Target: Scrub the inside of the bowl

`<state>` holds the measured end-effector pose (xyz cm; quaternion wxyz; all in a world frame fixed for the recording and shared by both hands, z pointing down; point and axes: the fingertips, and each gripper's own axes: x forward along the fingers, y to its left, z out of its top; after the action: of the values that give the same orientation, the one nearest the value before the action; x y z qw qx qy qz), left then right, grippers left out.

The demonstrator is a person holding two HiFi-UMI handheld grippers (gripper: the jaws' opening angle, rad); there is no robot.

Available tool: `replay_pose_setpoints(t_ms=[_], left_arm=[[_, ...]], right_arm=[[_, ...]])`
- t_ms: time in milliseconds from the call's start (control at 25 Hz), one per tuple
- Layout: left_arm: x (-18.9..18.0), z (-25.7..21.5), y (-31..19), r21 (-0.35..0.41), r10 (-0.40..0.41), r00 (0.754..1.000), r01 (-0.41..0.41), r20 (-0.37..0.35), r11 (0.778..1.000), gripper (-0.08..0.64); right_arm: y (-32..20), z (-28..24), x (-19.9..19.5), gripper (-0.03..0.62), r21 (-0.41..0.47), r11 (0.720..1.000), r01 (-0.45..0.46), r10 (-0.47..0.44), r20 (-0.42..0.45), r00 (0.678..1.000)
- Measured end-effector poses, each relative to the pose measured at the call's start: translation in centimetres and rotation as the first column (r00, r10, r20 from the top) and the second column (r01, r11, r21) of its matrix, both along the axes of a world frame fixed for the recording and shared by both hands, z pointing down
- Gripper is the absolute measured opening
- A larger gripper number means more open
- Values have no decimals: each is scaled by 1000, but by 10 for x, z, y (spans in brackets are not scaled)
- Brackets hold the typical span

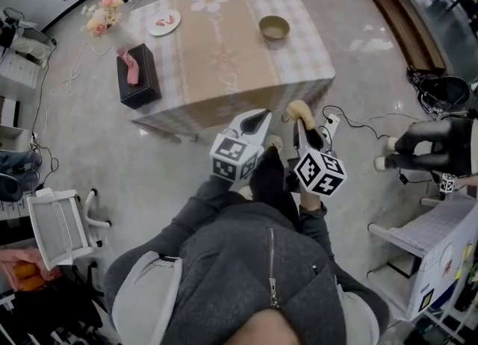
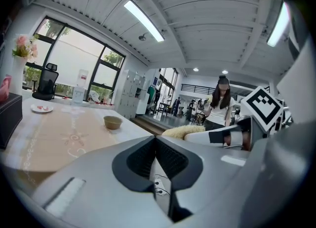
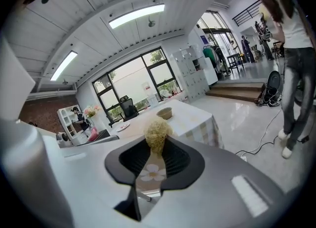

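A small tan bowl (image 1: 274, 28) stands on the far right part of the checked tablecloth (image 1: 224, 52); it also shows as the bowl (image 2: 112, 122) in the left gripper view and the bowl (image 3: 164, 113) in the right gripper view. Both grippers are held short of the table's near edge, well away from the bowl. My left gripper (image 1: 258, 118) is shut with nothing between its jaws, as is plain on the left gripper (image 2: 155, 142). My right gripper (image 1: 305, 128) is shut on a straw-coloured scrubber (image 1: 298, 109), whose fibrous head (image 3: 157, 132) sticks out past the right gripper (image 3: 156, 152).
On the table are a white plate (image 1: 163, 22), a black tissue box (image 1: 138, 76) and a vase of flowers (image 1: 103, 15). A power strip with cables (image 1: 331, 122) lies on the floor by the table's near right corner. A person (image 1: 433, 149) stands at the right, near a white cart (image 1: 441, 246).
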<state>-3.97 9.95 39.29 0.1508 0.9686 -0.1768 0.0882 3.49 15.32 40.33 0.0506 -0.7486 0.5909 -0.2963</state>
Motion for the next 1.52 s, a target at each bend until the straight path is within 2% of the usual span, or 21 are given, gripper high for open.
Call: replay_pose_setpoints(t_ms=[840,1160,1520], left_arm=[[98,8,-106,-27,-69,998,69,8,997,11],[146,11,-148,-28,-78,997,77,-4,997,11],[180,22,-190,-46,-113,994,113,-2,993,11]], right_arm=[[-116,3,95,71,-18,995,96,-95,15,995],[-161,7,141,71,-16,992,122,-122,11,993],[-211,16,170,71,-21,982,189,-189,15,982]])
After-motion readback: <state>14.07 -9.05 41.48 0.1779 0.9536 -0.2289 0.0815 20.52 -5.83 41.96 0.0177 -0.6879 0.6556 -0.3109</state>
